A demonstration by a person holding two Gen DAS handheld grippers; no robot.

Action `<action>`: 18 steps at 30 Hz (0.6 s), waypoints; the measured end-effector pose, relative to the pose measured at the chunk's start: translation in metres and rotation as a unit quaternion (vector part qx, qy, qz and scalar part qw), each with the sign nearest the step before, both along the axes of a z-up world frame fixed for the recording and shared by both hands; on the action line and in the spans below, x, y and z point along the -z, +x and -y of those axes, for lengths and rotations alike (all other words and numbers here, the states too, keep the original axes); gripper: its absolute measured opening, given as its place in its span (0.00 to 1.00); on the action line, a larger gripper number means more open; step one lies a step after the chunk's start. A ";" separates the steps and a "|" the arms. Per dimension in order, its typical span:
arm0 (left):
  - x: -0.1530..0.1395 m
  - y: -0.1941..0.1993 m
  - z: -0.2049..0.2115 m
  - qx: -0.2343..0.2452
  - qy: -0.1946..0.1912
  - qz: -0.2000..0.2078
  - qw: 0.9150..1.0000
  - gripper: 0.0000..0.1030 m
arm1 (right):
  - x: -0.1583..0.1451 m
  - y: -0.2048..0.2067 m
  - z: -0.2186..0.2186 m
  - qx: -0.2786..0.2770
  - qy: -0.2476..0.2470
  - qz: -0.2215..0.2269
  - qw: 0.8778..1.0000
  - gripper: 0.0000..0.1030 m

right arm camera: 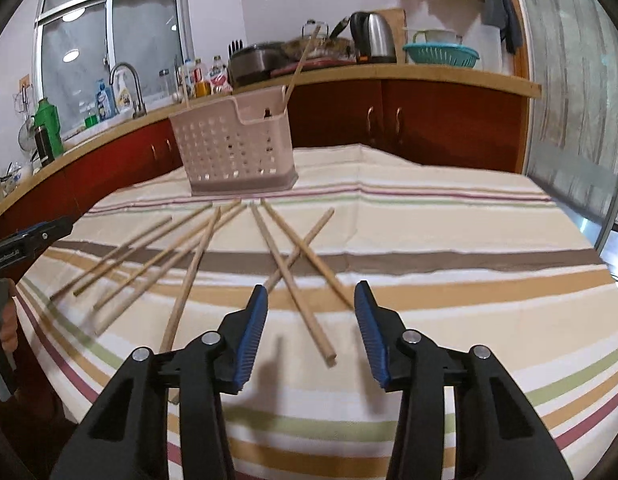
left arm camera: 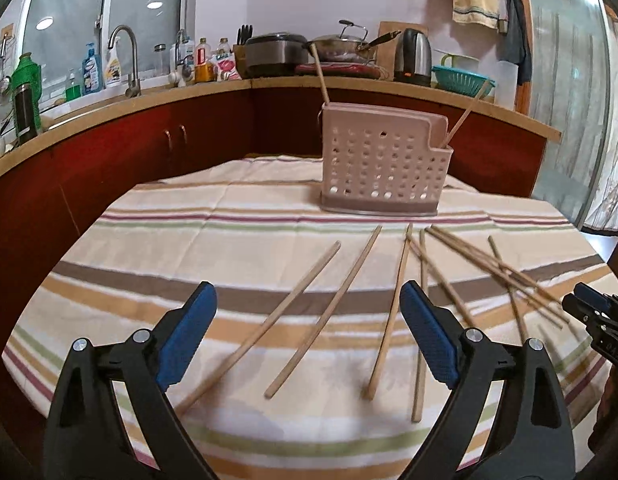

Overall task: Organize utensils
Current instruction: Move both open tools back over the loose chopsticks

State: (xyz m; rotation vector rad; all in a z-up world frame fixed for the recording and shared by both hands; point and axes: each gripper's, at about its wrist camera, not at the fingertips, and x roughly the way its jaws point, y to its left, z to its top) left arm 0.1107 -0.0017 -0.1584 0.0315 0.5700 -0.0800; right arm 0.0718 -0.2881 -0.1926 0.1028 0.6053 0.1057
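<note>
Several wooden chopsticks (left arm camera: 323, 288) lie loose on the striped tablecloth (left arm camera: 149, 264), fanned out in front of a pink perforated utensil holder (left arm camera: 383, 166). Two chopsticks (left arm camera: 320, 76) stand in the holder. My left gripper (left arm camera: 309, 300) is open and empty above the near chopsticks. In the right wrist view the holder (right arm camera: 237, 148) stands at the far left and the chopsticks (right arm camera: 293, 284) cross on the cloth. My right gripper (right arm camera: 311, 300) is open and empty, over the near end of one chopstick. The right gripper also shows in the left wrist view (left arm camera: 589, 308).
A kitchen counter (left arm camera: 269, 84) runs behind the table with a sink tap (left arm camera: 127, 60), bottles, a pan, a kettle (left arm camera: 415, 54) and a teal colander (left arm camera: 463, 78). Red cabinets stand below it. The left gripper's tip shows in the right wrist view (right arm camera: 37, 236).
</note>
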 end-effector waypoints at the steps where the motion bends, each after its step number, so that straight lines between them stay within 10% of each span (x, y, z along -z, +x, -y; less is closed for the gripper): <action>1: 0.003 -0.002 -0.002 -0.002 0.002 -0.004 1.000 0.88 | 0.002 0.000 -0.001 0.000 -0.002 -0.005 1.000 0.41; 18: 0.019 -0.008 -0.019 -0.024 0.009 -0.025 0.999 0.88 | 0.022 0.005 -0.002 -0.004 -0.005 -0.049 0.999 0.14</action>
